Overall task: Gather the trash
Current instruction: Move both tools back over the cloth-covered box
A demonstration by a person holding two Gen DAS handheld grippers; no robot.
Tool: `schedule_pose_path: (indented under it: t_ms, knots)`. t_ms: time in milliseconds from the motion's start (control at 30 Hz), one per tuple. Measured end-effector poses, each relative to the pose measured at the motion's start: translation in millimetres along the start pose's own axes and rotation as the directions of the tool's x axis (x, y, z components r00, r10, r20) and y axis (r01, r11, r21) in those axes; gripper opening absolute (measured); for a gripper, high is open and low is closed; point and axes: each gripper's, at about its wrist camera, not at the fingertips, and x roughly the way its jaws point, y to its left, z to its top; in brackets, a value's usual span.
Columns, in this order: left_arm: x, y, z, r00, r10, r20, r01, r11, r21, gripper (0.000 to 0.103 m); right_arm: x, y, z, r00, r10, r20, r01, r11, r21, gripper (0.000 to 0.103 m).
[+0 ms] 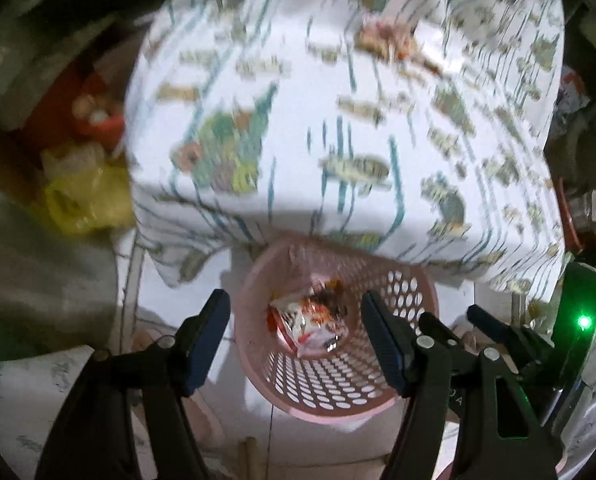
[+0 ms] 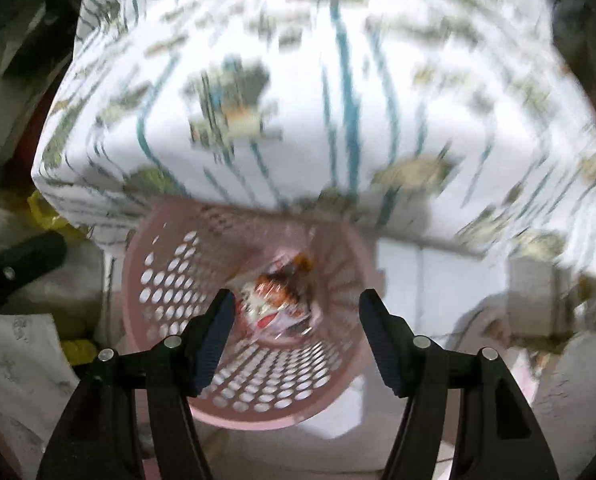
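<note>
A pink perforated basket [image 1: 330, 392] stands on the floor at the table's edge, with red and white snack wrappers [image 1: 310, 324] lying inside. It also shows in the right wrist view [image 2: 170, 288], wrappers [image 2: 282, 304] at its bottom. My left gripper [image 1: 296, 336] is open and empty above the basket mouth. My right gripper [image 2: 296, 336] is open and empty above the same basket; it appears in the left wrist view [image 1: 450, 328] at the right. More trash [image 1: 390, 40] lies on the tabletop, blurred.
A table with a white patterned cloth [image 1: 298, 120] fills the upper part of both views [image 2: 318, 100]. A yellow plastic bag [image 1: 82, 200] and a red container [image 1: 98, 116] sit left of the table. Clutter lies at the right [image 1: 578, 200].
</note>
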Motion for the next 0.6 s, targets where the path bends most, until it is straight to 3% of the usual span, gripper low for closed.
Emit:
schedule_pose_path:
  t_ms: [133,267,467,600]
  knots:
    - [-33.1,9.8,6.2,0.995,-0.007,0.104,0.011,0.999,-0.032,0.066,-37.8,5.1,10.7,0.993,-0.013,0.114,0.016,1.000,-0.023,0.066]
    - [-68.9,14.0,8.9,0.975,0.021,0.219,-0.016,1.000,-0.023,0.071,-74.3,6.1,16.9,0.978,0.000,0.211,0.003,1.000,-0.015,0.067]
    - [-96.1,21.6,10.6,0.960,0.026,0.279,-0.016,0.999,-0.038,0.074,-113.4,10.3,23.4,0.954,-0.038,0.299,0.043,0.999,-0.010,0.068]
    - [-119.9,24.3,10.8,0.939,0.042,0.342,-0.031,0.999,-0.037,0.089,-139.8,10.4,29.7,0.928,-0.043,0.371,0.058,0.998,-0.028,0.068]
